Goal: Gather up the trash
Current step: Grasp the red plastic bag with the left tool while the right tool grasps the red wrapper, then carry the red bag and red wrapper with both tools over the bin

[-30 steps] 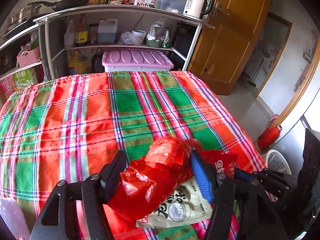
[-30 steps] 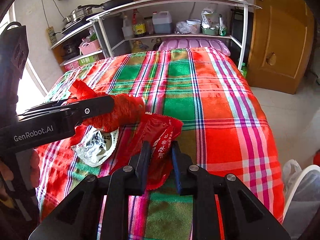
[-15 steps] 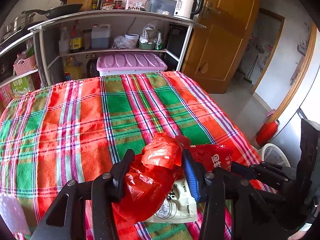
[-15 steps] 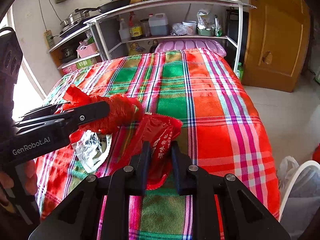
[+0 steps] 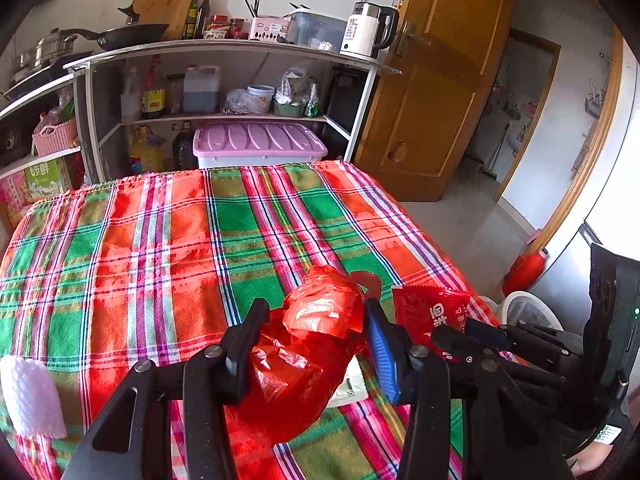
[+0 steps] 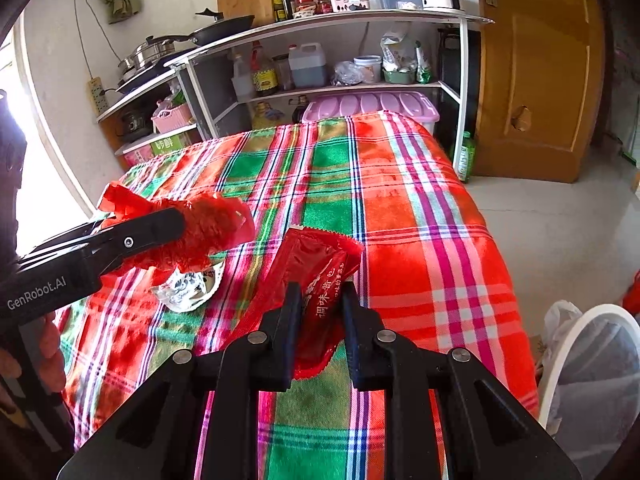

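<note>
Bag [image 5: 304, 344] crumpled inside left claw [image 5: 316, 320]; packet [image 6: 320, 292] pinched in right claw [image 6: 318, 292].

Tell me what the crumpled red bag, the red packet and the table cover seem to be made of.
Red bag, held in the left gripper: thin glossy plastic film, going by its translucent crinkles. Red packet, held in the right gripper: shiny printed foil or plastic laminate, with serrated edges. Table cover: probably woven plaid fabric, with a slight sheen.

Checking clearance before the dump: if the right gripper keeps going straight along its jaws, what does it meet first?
Beyond the red seasoning packet it holds, the right gripper seems to point over bare plaid tablecloth toward the purple-lidded bin; depth unclear.
</note>
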Demonstrator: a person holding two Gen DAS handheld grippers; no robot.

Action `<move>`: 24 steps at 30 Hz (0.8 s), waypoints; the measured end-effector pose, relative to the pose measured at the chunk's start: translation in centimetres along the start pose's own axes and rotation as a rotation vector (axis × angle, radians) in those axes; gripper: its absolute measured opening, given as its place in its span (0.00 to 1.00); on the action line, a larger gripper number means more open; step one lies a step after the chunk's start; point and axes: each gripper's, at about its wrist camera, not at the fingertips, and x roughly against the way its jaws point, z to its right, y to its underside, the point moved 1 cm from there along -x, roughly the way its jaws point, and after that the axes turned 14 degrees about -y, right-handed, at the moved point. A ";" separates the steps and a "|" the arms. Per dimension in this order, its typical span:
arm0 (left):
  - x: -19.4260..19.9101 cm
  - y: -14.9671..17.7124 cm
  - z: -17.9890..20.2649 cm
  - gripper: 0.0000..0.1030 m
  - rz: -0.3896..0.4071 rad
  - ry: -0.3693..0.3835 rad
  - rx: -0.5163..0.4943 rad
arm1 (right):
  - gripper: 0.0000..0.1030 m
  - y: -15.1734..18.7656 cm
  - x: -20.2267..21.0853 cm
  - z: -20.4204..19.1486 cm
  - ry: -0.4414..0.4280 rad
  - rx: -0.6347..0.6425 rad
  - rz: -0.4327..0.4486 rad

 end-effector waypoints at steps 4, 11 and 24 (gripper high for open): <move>1.0 0.1 0.1 0.47 0.021 0.033 0.014 | 0.20 0.2 1.7 -0.2 0.005 0.003 0.028; 2.8 0.4 2.1 0.47 0.038 0.036 -0.028 | 0.20 0.9 5.1 -0.2 0.025 0.010 0.078; 4.0 1.7 8.1 0.47 0.042 0.092 -0.112 | 0.20 3.8 10.4 3.6 0.108 -0.065 0.122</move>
